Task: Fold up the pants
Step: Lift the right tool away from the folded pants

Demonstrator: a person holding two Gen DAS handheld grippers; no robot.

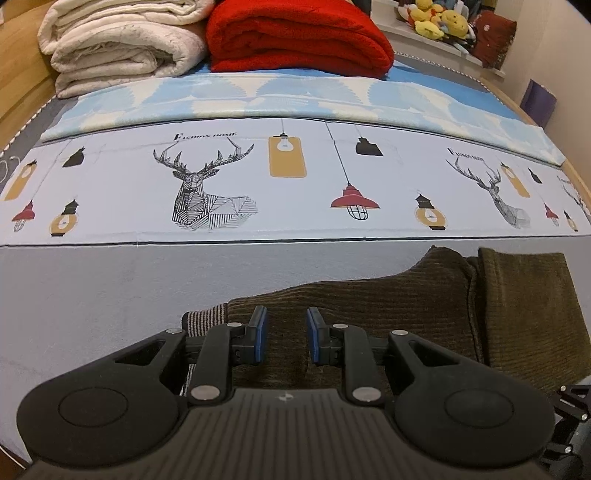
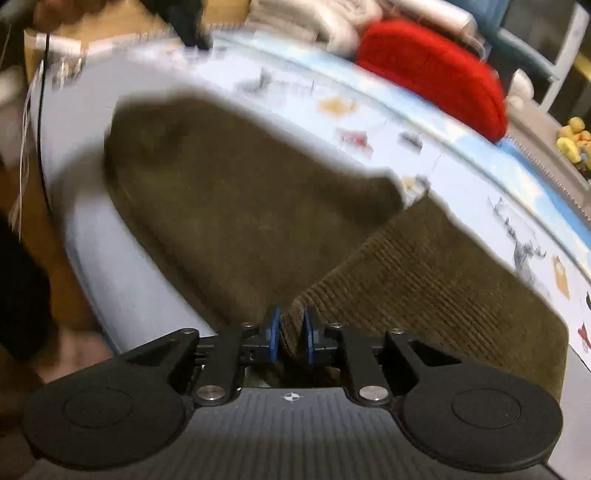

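Dark olive corduroy pants (image 1: 406,306) lie on the grey bedsheet, with a striped ribbed cuff (image 1: 205,319) at their left end. My left gripper (image 1: 286,334) is open, its blue pads spread just above the leg near the cuff, holding nothing. In the right wrist view the pants (image 2: 229,206) spread ahead, blurred by motion. My right gripper (image 2: 290,332) is shut on a raised fold of the pants' fabric (image 2: 424,273), which lifts off the bed to the right.
The bed (image 1: 92,295) carries a printed deer-and-lamp sheet (image 1: 295,184). A folded white quilt (image 1: 122,44) and a folded red blanket (image 1: 295,37) sit at the far end. Yellow plush toys (image 1: 439,18) stand on a shelf beyond. The bed's left edge (image 2: 92,258) drops to the floor.
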